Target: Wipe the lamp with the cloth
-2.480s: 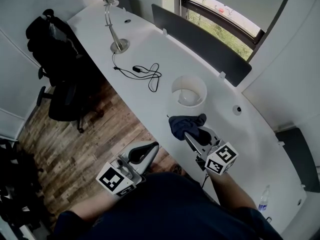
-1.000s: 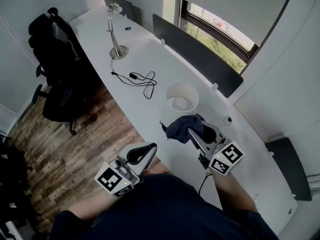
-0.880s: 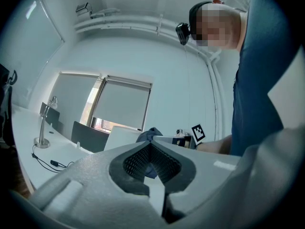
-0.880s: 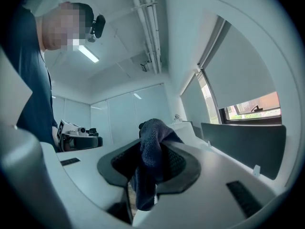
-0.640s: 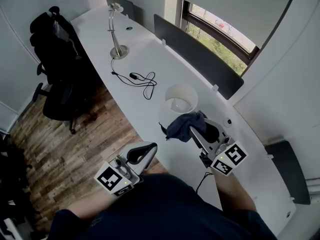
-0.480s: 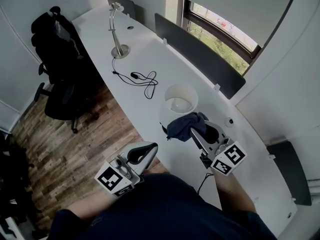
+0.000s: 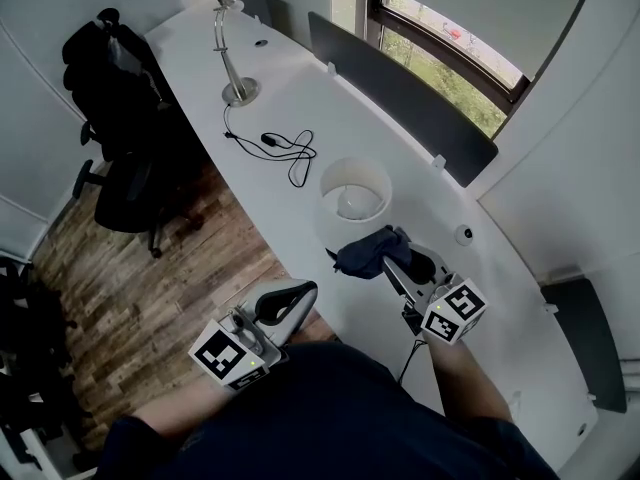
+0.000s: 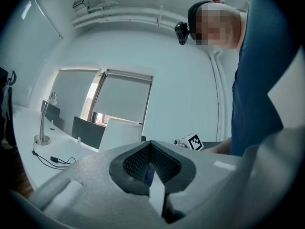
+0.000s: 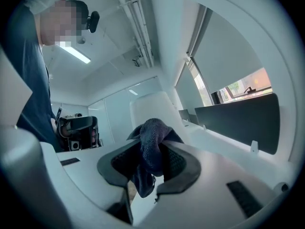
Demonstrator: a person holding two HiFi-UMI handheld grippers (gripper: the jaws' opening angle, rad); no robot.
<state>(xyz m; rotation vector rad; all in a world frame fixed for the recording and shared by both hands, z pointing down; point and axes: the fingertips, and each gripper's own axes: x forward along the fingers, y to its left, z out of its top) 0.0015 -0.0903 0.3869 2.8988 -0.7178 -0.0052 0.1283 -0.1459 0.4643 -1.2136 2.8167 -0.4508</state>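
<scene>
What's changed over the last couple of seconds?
Nothing much: only the head view shifted a little. The right gripper still holds the cloth close by the lamp. The left gripper stays shut and empty, low by the desk edge.

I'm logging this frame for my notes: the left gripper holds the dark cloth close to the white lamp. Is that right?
Not quite: it is the right gripper that holds the cloth, with its jaws shut on it, as the right gripper view shows. The rest stands: the cloth is close to the white lamp.
</scene>
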